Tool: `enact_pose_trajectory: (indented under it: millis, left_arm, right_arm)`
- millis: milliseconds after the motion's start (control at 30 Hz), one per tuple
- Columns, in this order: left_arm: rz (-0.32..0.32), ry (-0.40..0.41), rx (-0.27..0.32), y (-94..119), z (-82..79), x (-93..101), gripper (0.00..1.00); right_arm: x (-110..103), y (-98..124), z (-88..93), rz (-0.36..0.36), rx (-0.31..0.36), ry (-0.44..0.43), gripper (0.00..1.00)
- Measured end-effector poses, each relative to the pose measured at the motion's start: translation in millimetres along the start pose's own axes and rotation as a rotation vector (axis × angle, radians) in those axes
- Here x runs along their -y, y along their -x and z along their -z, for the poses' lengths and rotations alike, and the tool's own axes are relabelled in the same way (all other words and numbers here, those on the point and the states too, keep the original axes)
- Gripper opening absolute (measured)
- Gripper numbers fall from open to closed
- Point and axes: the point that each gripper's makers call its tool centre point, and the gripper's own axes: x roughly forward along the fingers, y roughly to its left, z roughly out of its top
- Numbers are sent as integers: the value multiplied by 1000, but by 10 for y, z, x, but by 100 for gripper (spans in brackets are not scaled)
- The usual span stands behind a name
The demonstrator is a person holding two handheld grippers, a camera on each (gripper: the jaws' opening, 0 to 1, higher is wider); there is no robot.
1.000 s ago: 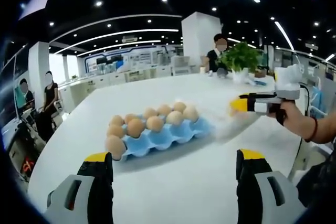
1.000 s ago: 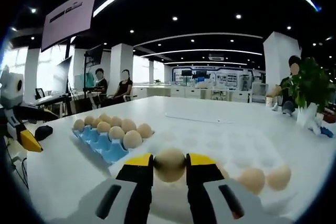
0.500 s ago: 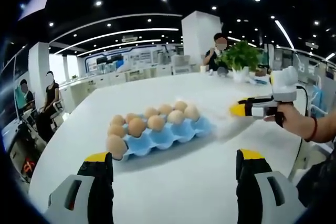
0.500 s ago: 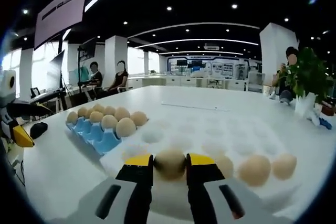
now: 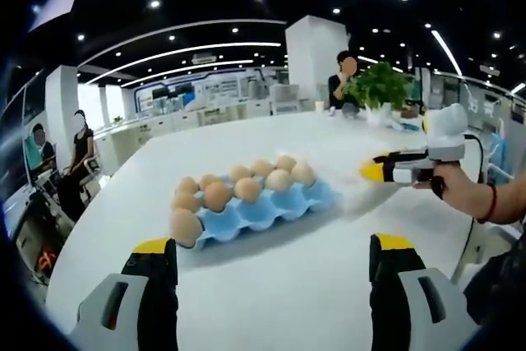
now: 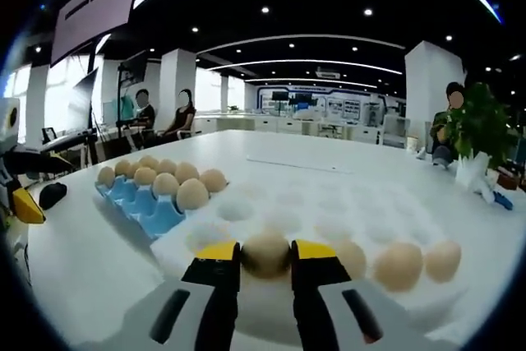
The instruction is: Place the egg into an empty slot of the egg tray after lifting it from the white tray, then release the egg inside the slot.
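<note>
Gripping: right gripper (image 6: pixel 265 254) has its jaws clamped on an egg (image 6: pixel 265 253), held just over the white tray (image 6: pixel 271 318) at its near edge.
White tray: more eggs (image 6: pixel 399 264) sit in its dimples toward the right side; it lies just beside the blue egg tray (image 6: pixel 144 207) on the white tabletop (image 6: pixel 90 273).
Blue egg tray: brown eggs along its rows, blue slots showing along the near side (image 5: pixel 271 213).
Left gripper (image 5: pixel 271 262): jaws wide apart, nothing between them, hanging over the tabletop's near edge.
Background: potted plant (image 6: pixel 483 133) at the far edge; people seated beyond.
</note>
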Motion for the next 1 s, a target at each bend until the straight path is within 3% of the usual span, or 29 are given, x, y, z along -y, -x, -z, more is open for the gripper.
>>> enact_pose_trajectory:
  millis: [633, 1000]
  left_arm:
    - [17, 4, -1, -46, 29, 91, 100]
    - [26, 25, 21, -53, 10, 71, 100]
  right_arm:
    - [-110, 21, -307, -67, 101, 2, 25]
    - [-494, -62, -476, -219, 137, -2, 25]
